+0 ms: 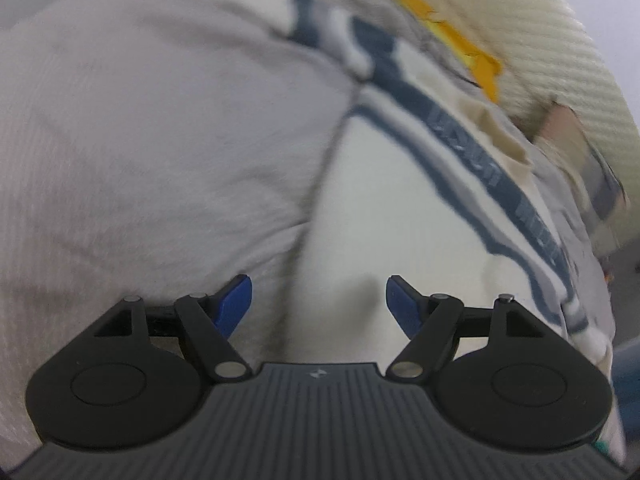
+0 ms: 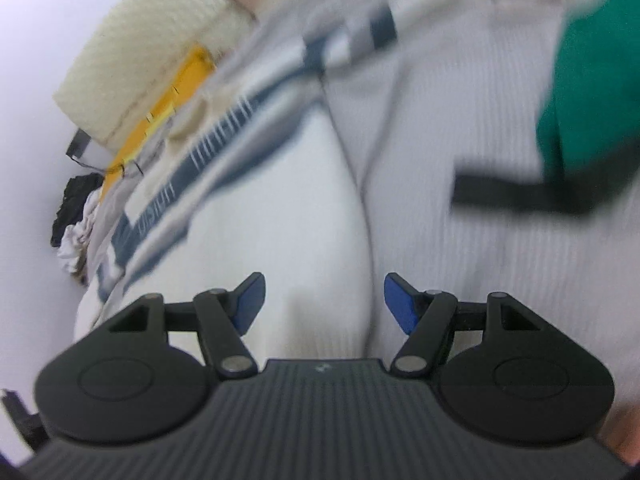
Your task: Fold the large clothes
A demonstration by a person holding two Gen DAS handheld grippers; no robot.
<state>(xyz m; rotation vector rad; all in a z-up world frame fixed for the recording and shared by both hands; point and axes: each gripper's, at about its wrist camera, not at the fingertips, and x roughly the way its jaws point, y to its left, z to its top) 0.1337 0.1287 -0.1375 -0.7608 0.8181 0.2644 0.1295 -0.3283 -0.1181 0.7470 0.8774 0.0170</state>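
The left claw (image 1: 319,304) hangs with its blue pads (image 1: 236,300) spread apart and nothing between them, low over a white garment (image 1: 392,208) with dark blue stripes. That garment lies on a ribbed grey cloth (image 1: 140,140); its curved left edge runs from near the claw toward the far side. The right claw (image 2: 324,302) is likewise spread and empty, above the same edge, white garment (image 2: 280,220) to its left, grey cloth (image 2: 460,260) to its right. At the far side sit a cream textured cushion (image 2: 152,52) and something yellow (image 2: 168,100). Both views are blurred; the stripe lettering is unreadable. A green shape (image 2: 592,92) with a black strap (image 2: 512,194), cut off at right, is hard to identify.
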